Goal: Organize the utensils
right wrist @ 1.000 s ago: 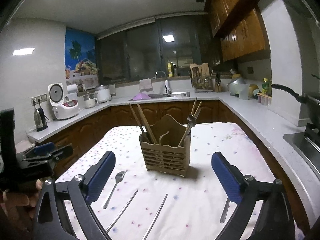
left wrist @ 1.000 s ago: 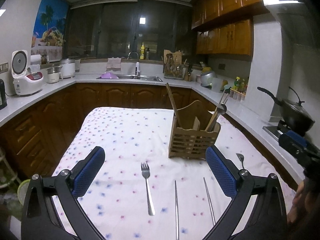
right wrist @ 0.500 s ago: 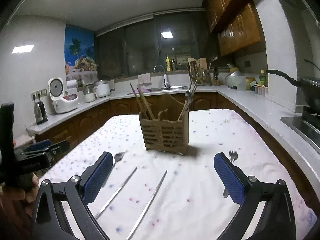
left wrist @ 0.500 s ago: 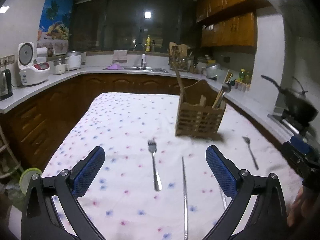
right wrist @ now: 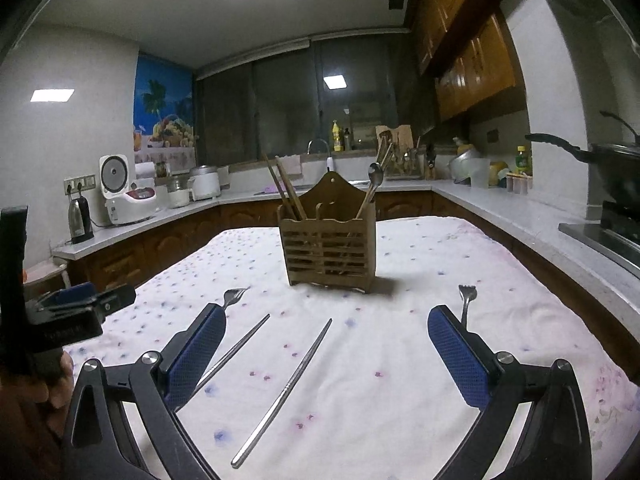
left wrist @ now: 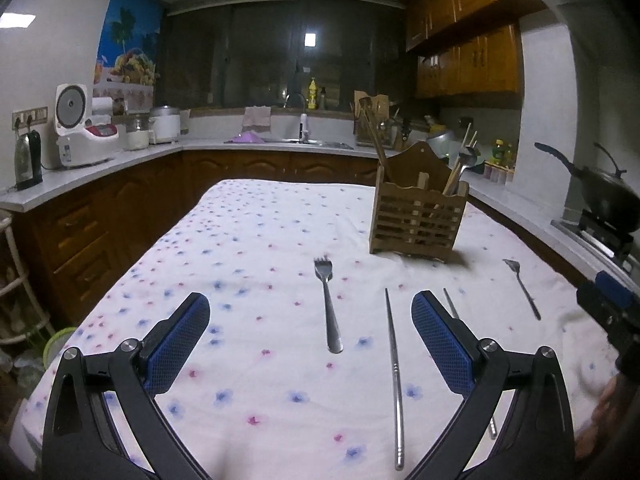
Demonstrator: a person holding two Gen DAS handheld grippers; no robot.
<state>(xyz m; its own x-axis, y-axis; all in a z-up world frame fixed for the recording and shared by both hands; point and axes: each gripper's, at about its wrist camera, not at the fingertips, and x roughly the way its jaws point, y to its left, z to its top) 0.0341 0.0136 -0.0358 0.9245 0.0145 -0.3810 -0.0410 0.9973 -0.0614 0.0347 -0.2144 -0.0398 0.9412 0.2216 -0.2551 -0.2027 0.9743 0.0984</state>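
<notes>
Two forks and two metal chopsticks lie loose on the tablecloth (left wrist: pixel 248 240) before the wooden holder (left wrist: pixel 418 216). My left gripper (left wrist: pixel 310 336) hovers wide open, empty; the nearer fork (left wrist: pixel 329 304) lies just ahead, handle toward me. My right gripper (right wrist: pixel 326 346) is likewise open, empty.

Two forks (left wrist: pixel 328 304) (left wrist: pixel 521 288), two metal chopsticks (left wrist: pixel 394 380) (left wrist: pixel 451 304), one wooden holder (left wrist: pixel 418 220) on one floral cloth (left wrist: pixel 240 280).

Forks (left wrist: pixel 328 304) and chopsticks (left wrist: pixel 394 376): polished metal, glossy. Utensil holder (right wrist: pixel 328 250): slatted bare wood, matt. Desk cover (left wrist: pixel 256 264): floral-print cloth, matt, slightly wrinkled. Gripper pads (left wrist: pixel 442 340): blue textured rubber-like; gripper frames black plastic, metal screws.
</notes>
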